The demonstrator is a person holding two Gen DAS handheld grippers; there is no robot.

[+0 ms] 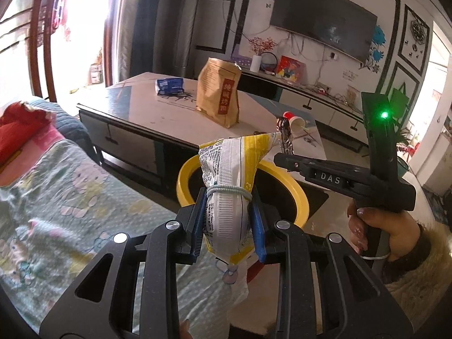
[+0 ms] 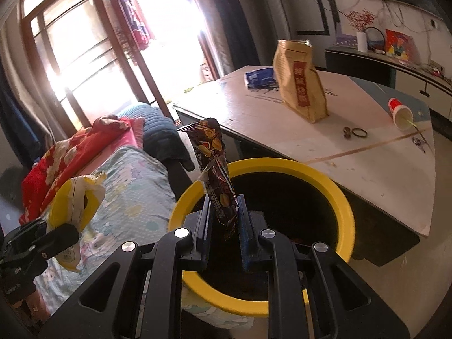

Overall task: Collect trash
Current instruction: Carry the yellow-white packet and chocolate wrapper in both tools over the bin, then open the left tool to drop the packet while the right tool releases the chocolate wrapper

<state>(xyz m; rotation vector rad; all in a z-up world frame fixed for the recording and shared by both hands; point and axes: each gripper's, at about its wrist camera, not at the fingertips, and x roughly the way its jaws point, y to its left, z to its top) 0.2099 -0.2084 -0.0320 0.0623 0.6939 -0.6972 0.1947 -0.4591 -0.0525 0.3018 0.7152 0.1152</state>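
My left gripper (image 1: 228, 220) is shut on a yellow and white snack bag (image 1: 230, 180) tied with a rubber band, held just short of the yellow-rimmed trash bin (image 1: 296, 190). My right gripper (image 2: 224, 220) is shut on a dark brown snack wrapper (image 2: 216, 166) that stands upright above the near rim of the same trash bin (image 2: 333, 189). In the right wrist view the left gripper (image 2: 60, 226) with its yellow bag (image 2: 75, 200) shows at lower left. The right gripper's body (image 1: 333, 178) and the hand holding it appear at the right of the left wrist view.
On the low table (image 2: 367, 169) stand a brown paper bag (image 2: 299, 84), a blue packet (image 2: 260, 76), a tipped paper cup (image 2: 399, 111) and small rings (image 2: 354, 132). A sofa with a patterned cover (image 1: 56, 192) lies to the left. A TV cabinet (image 1: 310, 90) lines the far wall.
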